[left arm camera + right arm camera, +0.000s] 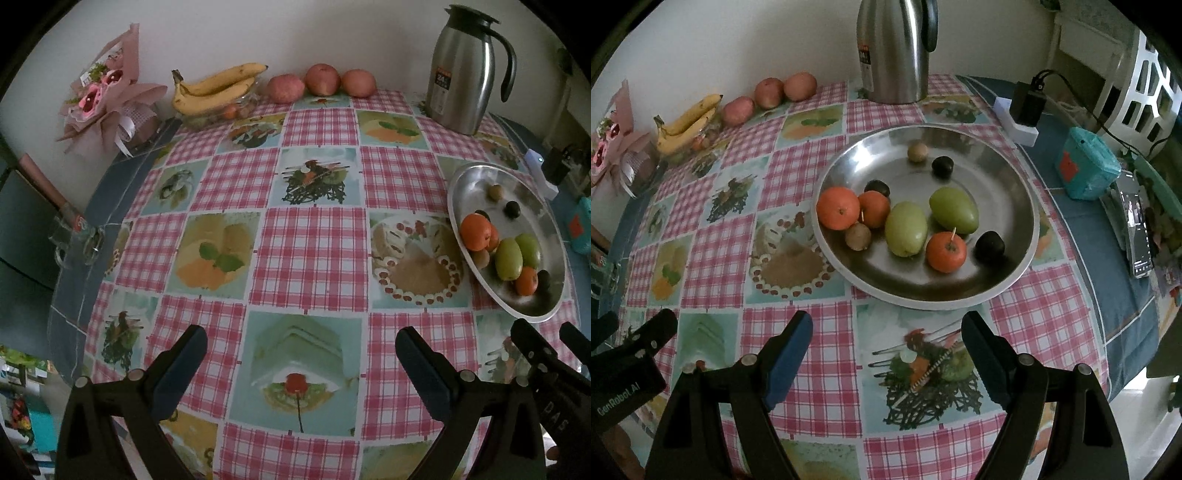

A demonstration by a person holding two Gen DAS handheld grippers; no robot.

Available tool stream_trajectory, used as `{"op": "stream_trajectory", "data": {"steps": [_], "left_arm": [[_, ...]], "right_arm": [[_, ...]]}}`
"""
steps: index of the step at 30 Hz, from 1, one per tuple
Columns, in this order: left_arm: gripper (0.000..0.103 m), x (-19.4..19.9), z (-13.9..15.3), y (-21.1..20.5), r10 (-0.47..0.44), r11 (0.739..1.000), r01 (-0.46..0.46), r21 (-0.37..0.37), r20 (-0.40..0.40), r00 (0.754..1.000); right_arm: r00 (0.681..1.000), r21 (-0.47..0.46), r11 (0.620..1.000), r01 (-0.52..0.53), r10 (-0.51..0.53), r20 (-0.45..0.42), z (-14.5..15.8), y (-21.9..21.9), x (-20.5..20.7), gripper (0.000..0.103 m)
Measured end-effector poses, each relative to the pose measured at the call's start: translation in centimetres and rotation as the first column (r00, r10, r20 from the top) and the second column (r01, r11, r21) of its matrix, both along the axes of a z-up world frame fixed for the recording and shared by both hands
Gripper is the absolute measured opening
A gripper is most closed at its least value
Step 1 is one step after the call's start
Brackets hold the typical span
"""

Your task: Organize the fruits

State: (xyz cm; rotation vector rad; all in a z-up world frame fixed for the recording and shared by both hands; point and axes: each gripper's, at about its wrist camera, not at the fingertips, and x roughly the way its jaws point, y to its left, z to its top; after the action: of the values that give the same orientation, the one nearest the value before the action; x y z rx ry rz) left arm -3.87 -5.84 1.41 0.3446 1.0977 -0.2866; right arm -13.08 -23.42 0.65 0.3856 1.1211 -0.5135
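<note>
A steel plate (1012,199) holds three oranges (837,208), two green mangoes (905,229), dark round fruits (989,246) and brown kiwis (857,236). The plate also shows in the left wrist view (476,177) at the right. Bananas (214,86) lie on a glass bowl at the back, with three apples (322,79) beside them along the wall. My left gripper (301,345) is open and empty over the tablecloth. My right gripper (886,328) is open and empty just in front of the plate.
A steel thermos jug (463,70) stands at the back right. A wrapped bouquet (107,96) lies at the back left. A power strip with charger (1023,110), a teal pouch (1089,166) and a phone (1139,236) lie right of the plate.
</note>
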Motion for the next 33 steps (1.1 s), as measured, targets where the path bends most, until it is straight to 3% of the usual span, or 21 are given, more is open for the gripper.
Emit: {"op": "stream_trajectory", "data": {"steps": [33], "left_arm": [[0.103,0.71,-0.37,0.41,0.021,1.0,-0.021,-0.01,-0.019,1.0]], "right_arm": [[1.0,0.022,1.0,-0.017,0.017,-0.01,-0.42,0.33,0.43,0.083]]}}
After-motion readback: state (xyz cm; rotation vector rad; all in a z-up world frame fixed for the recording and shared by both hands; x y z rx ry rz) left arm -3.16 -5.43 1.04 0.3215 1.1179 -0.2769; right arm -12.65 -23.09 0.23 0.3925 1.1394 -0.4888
